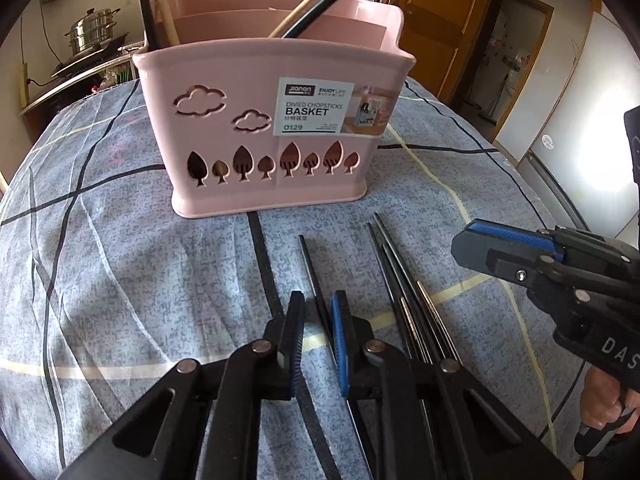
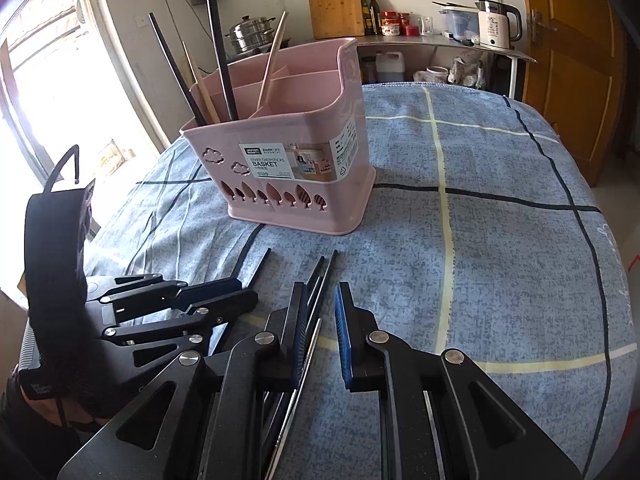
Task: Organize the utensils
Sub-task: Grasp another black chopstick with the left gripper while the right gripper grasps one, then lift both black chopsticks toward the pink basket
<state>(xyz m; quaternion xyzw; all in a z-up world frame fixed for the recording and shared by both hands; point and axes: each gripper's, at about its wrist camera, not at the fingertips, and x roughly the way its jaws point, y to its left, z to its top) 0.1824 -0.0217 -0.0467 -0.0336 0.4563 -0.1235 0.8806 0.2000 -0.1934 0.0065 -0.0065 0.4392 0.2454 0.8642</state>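
Observation:
A pink divided chopstick basket stands on the blue checked cloth; it also shows in the right wrist view. Black and pale wooden chopsticks stand in its left compartment. Several black chopsticks lie on the cloth in front of the basket. A single black chopstick lies between the fingers of my left gripper, which is open just above it. My right gripper is open over the bundle of loose chopsticks. It shows from the side in the left wrist view.
The cloth-covered table drops off at the right and far edges. Behind it a counter holds a kettle, bottles, a cutting board and a steel steamer pot. A wooden door stands at the right.

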